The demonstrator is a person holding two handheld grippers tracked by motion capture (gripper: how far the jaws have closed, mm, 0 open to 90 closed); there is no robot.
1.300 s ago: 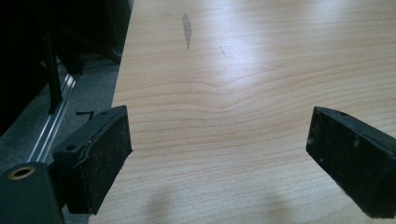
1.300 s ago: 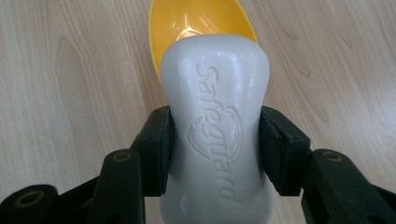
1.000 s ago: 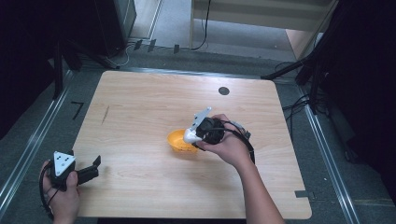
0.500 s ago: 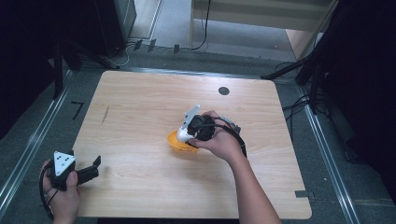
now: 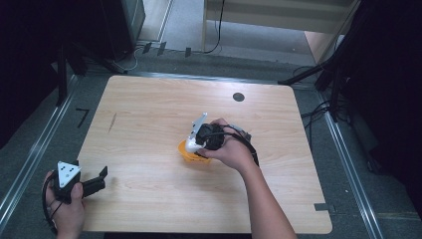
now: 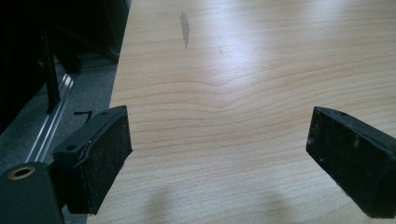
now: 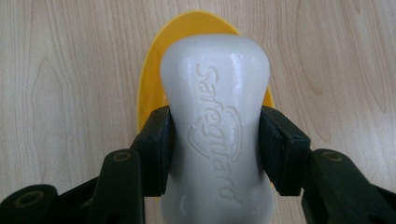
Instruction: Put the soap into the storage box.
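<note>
The right claw (image 7: 215,140) pinches a white moulded bar of soap (image 7: 215,121) directly over a shallow yellow plastic dish (image 7: 154,84) near the middle of the pale wooden bench (image 5: 149,109). The slick, rounded bar could squirt from the pads if squeezed harder, missing the dish. The left claw (image 6: 219,149) hangs spread over the near-left corner. Since a second ago, the right hand has shifted slightly left over the dish.
</note>
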